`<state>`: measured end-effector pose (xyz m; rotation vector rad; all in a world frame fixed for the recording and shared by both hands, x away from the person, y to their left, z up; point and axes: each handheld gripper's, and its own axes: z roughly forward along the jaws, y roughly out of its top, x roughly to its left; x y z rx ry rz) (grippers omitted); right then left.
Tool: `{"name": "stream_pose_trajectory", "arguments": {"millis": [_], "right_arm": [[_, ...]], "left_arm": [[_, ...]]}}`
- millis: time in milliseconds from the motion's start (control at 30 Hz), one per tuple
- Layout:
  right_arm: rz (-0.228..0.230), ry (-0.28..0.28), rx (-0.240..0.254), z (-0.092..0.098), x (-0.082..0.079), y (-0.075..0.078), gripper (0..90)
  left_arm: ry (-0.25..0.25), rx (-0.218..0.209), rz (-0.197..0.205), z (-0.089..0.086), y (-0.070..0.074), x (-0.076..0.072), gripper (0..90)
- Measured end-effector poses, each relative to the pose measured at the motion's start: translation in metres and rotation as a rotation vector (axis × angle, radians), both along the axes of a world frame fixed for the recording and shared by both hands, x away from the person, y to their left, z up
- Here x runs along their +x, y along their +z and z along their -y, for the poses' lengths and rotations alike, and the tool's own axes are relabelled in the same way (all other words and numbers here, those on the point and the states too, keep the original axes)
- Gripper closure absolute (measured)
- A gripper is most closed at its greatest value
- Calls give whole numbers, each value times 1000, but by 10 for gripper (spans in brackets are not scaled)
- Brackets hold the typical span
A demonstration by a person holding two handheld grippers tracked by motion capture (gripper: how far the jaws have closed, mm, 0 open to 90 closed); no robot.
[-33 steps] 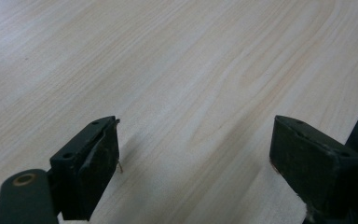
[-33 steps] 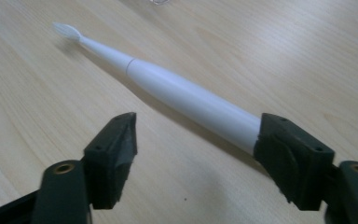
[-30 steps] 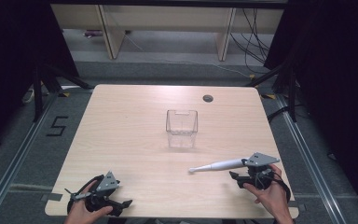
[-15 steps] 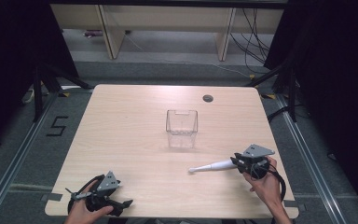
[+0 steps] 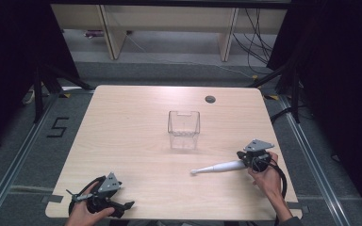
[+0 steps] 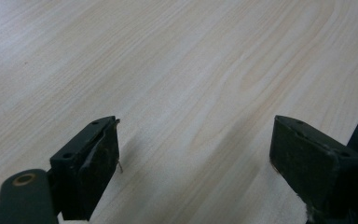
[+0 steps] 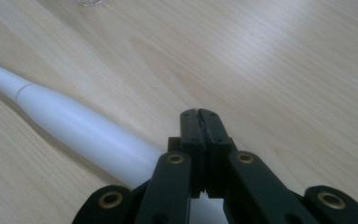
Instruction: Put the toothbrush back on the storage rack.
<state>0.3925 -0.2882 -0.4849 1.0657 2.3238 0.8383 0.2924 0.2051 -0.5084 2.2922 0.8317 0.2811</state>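
A white tapered stick point(image 5: 217, 167) lies on the light wooden table point(image 5: 132, 127), its thin tip pointing left. My right gripper point(image 5: 245, 156) sits at its thick end, a hand around it. In the right gripper view the two jaws of this gripper point(image 7: 199, 114) are pressed together with nothing between them, and the white stick point(image 7: 84, 130) runs past their left side and under the linkage. My left gripper point(image 5: 101, 198) rests at the table's front left in a hand. Its jaws point(image 6: 196, 140) stand wide apart over bare wood.
A clear square plastic container point(image 5: 184, 129) stands upright at the table's middle, a little beyond the stick. A dark round grommet point(image 5: 210, 99) sits in the tabletop near the far edge. Shelving and cables point(image 5: 259, 28) lie beyond the table.
My right gripper has shifted a little away from the person and to the left, along the stick's thick end. The stick's tip has stayed put. The left gripper has not moved.
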Motion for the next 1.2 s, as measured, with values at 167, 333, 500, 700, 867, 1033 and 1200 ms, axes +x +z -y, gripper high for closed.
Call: {"name": "stream_pose_trajectory", "arguments": {"millis": [167, 333, 500, 700, 867, 1033, 1200], "right_arm": [[-4, 2, -15, 3, 2, -1, 899], [-18, 7, -21, 3, 3, -3, 899], [-27, 6, -11, 2, 1, -2, 899], [-39, 12, -24, 3, -1, -3, 898], [-39, 58, -19, 3, -3, -4, 898], [-74, 34, -17, 1, -10, -4, 898], [-80, 42, -5, 1, -18, -3, 898]], "left_arm": [[1, -8, 5, 0, 0, 0, 153], [6, -10, -1, 1, -1, 0, 153], [4, -9, 8, 0, 0, 0, 154], [-7, -15, 6, 0, 0, -1, 153], [1, -6, 9, -1, 0, 0, 153], [-2, -17, 7, 0, 0, -1, 154], [4, -10, 7, -1, 0, -1, 153]]}}
